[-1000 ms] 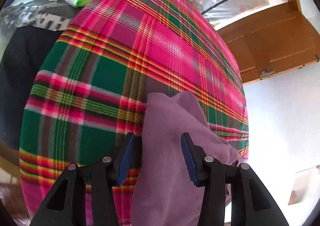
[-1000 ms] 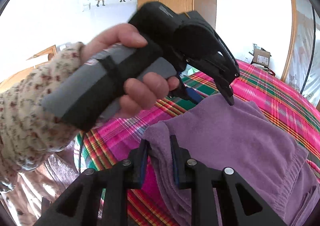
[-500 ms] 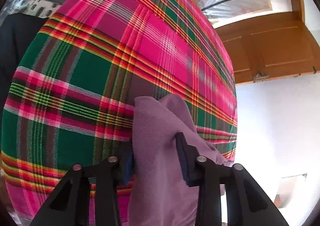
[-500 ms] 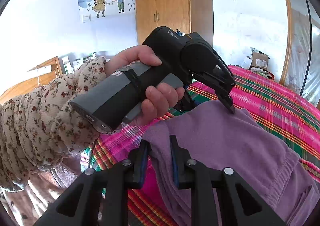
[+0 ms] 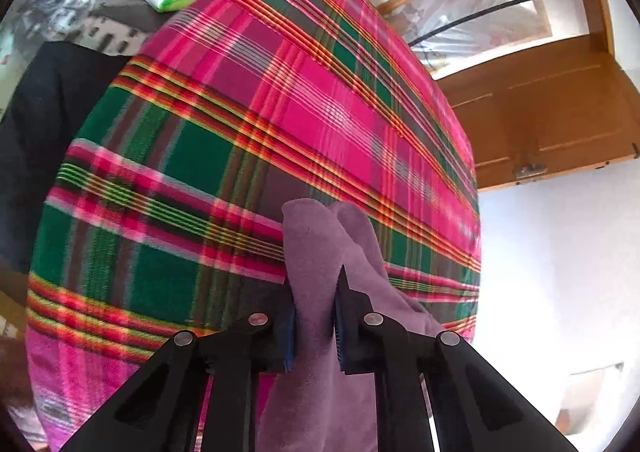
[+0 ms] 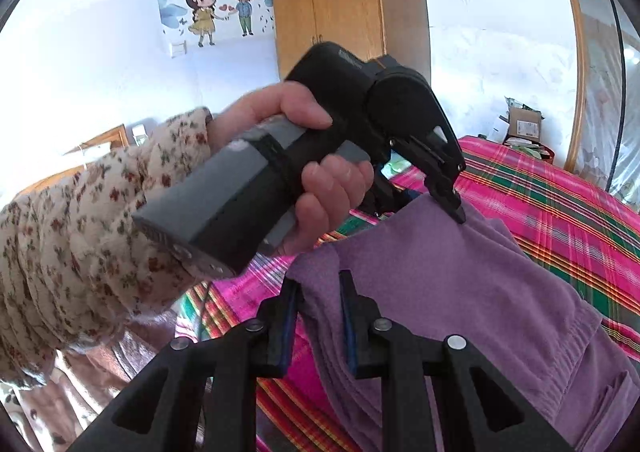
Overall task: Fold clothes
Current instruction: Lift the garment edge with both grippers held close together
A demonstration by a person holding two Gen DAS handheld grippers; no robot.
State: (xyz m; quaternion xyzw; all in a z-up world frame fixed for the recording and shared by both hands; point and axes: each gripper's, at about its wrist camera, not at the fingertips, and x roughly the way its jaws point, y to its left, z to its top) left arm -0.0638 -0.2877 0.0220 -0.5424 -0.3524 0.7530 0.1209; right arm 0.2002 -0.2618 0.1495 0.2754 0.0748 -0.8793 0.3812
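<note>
Over the bright plaid blanket [image 5: 248, 140], both grippers pinch soft purple garment [image 6: 460, 292], the left gripper [image 5: 314, 316] with jaws closing on a bunched fold, the right gripper [image 6: 318, 316] clamping its edge, lower cloth cut off.

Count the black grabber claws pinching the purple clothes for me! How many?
2. The left gripper is closing on one corner of the purple garment; the right gripper pinches another corner nearer the person.
</note>
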